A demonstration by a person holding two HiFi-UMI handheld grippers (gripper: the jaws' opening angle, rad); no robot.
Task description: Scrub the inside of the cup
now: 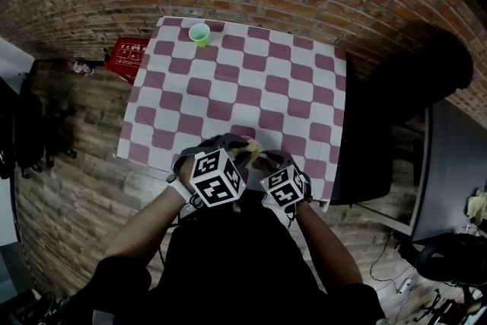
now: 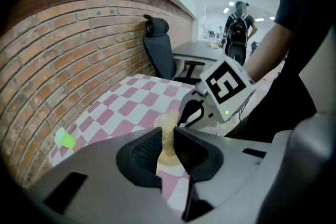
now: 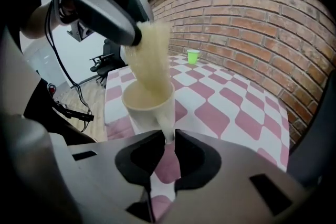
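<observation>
While the right gripper (image 3: pixel 169 145) pinches the cream cup (image 3: pixel 149 107) by what looks like its handle, jaws closed hard on that thin strip, the left gripper (image 2: pixel 168 140) clamps a pale yellow scrubber (image 3: pixel 149 57) whose lower end dips into the cup's mouth. We judge this to be the scrubbing step itself, with the scrubber only partly in. The cup hangs in the air just above the near edge of the checked table (image 1: pixel 251 80), close to the body and between the two grippers.

The next move, as we read it, calls for pressing the scrubber deeper and turning it against the inner wall while the right side holds steady. The handle is a small purchase, so the cup may swing if we push off-centre.

The cup is smooth, round and slightly tapered; we cannot tell ceramic from plastic. The scrubber looks fibrous and soft, a long block with fuzzy edges that should bend to the wall. The table's covering is flat, in pink and white squares. A small green cup (image 1: pixel 199 34) stands at the far edge, well apart, before the rough brick wall (image 3: pixel 252 8).
</observation>
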